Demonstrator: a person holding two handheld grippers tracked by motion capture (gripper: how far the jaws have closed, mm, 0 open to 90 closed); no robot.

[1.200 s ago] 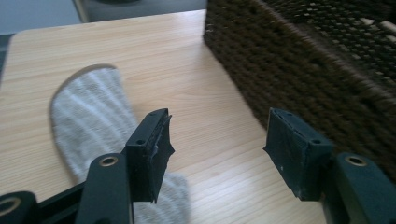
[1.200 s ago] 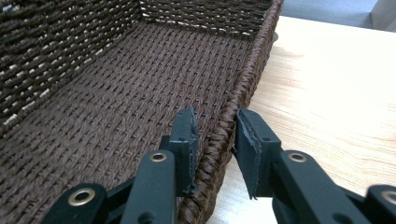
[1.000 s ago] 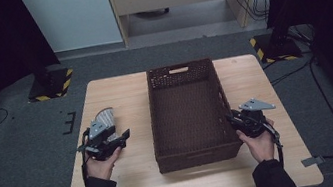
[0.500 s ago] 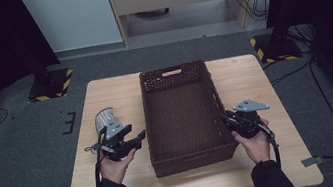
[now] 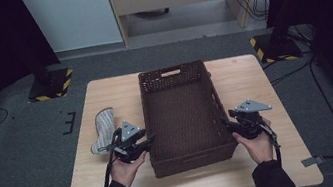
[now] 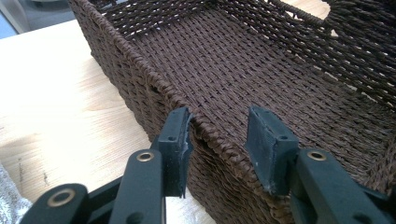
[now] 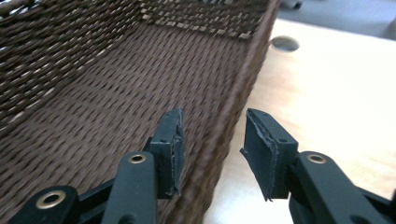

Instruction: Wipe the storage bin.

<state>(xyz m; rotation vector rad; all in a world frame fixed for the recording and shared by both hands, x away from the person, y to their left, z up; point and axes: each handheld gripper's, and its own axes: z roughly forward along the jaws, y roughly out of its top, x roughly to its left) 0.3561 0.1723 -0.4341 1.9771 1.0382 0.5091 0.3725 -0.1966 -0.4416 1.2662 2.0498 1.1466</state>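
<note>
The big brown woven basket [image 5: 183,116] sits in the middle of the light wooden counter [image 5: 263,78], with one short end close to the person. A hand works at each long side of it.

The left gripper [image 5: 147,140] is at the basket's left wall, near the corner closest to the person. In the left gripper view its jaws stand on both sides of the rim [image 6: 187,109], one outside and one inside. The outside pad looks to be just at the weave, and the inside pad is apart from it. These jaws have just been closing in, but they do not pinch the wall yet, so they count as released.

The right gripper [image 5: 225,122] is at the right wall. Its jaws have just been opening. In the right gripper view the wall [image 7: 224,126] runs up between the two pads with a gap on each side, so this gripper has let go.

A grey cloth thing [image 5: 102,130] lies on the counter just left of the left hand.

To do this step well, the person should push the left jaws down over the rim, squeeze until both pads press, and keep the basket flat while moving it. It may tip if held by one side only
</note>
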